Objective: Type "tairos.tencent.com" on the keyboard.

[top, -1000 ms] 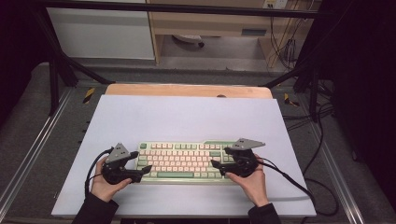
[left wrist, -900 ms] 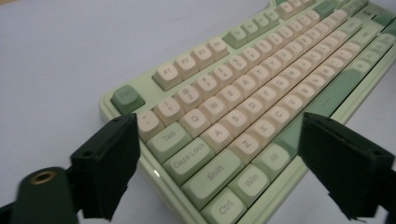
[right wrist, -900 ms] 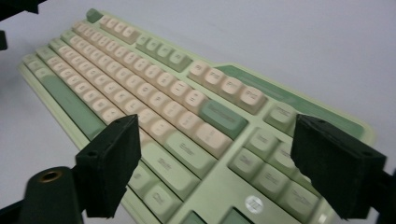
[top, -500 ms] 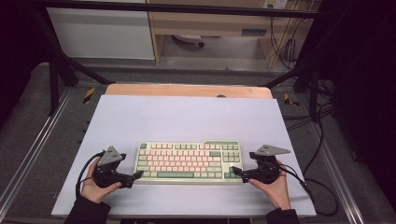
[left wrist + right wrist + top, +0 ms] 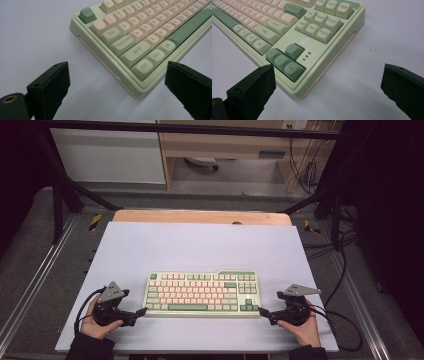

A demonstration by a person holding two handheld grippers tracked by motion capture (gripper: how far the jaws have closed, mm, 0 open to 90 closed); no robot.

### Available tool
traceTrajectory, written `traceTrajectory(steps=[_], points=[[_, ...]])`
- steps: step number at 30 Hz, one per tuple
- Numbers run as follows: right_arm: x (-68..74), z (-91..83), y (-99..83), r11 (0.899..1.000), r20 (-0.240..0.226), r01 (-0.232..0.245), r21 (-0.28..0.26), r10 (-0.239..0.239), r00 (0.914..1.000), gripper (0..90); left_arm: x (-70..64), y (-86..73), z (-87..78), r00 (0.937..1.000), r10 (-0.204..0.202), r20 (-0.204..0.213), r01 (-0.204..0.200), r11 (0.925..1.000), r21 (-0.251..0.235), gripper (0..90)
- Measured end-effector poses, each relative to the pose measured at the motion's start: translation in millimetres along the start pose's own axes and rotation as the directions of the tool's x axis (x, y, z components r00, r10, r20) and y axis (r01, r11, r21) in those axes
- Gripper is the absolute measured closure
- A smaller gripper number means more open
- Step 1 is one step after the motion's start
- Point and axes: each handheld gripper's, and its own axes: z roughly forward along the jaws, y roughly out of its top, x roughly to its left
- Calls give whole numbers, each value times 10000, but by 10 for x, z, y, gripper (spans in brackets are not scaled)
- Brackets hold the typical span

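Pale table [image 5: 200, 245] — green keyboard [image 5: 202, 293] near front edge

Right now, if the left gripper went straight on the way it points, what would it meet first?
Most likely the keyboard: the left gripper, jaws open, faces its near left corner by the Ctrl key, with a small gap of bare mat between. Exact depth is hard to judge.

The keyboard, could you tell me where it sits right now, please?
In the high view, the keyboard lies flat near the table's front edge, between the left hand-held gripper and the right hand-held gripper.
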Motion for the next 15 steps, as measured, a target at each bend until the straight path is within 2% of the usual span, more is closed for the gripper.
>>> traceTrajectory(steps=[3, 15], points=[[-11, -17, -40, 10000, -73, -9, 6, 9, 10000, 4, 21, -20, -14, 9999, -106, -10, 106, 9999, -99, 61], [-24, -34, -75, 9998, -77, 190, 22, -190, 9998, 4, 15, -32, -6, 10000, 7, 54, -7, 10000, 3, 60]])
